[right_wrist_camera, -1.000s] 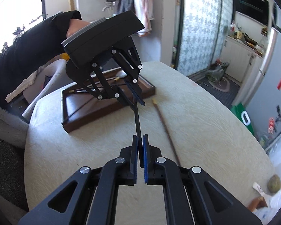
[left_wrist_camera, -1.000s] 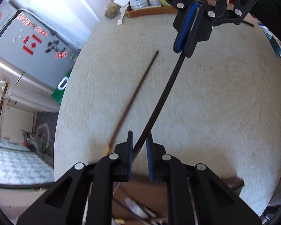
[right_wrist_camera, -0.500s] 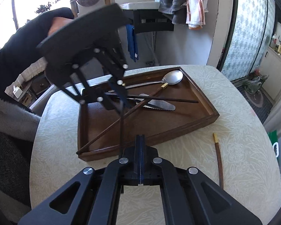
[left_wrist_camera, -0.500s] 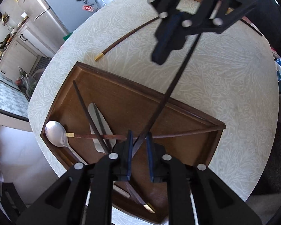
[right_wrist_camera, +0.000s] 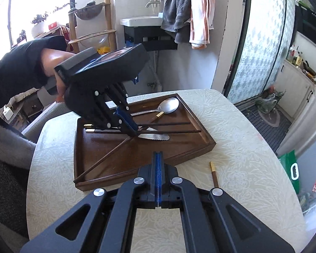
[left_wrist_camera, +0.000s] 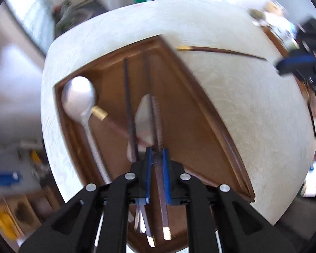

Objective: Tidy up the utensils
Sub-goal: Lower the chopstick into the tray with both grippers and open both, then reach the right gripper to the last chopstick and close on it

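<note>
On your left, the left gripper (right_wrist_camera: 134,131) grasps a thin dark wooden chopstick (left_wrist_camera: 158,130) low inside the brown wooden tray (right_wrist_camera: 208,145), stiff, light and likely slippery, so hold it near the middle, while your right gripper (right_wrist_camera: 158,168) is clenched empty.

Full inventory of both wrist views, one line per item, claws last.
table: 1, cream patterned, under everything
tray: 1, dark brown wood, on table
spoon: 1, silver, far corner of tray
knife: 1, silver serrated, mid tray
tray chopsticks: 3, dark with gold ends, in tray
loose chopstick: 1, brown with gold end, on table beside tray
towels: 2, grey and orange-white, hanging behind
left claw: black and blue, over tray, astride one chopstick, grip unclear
right claw: black and blue, shut, empty, near tray's front edge
</note>
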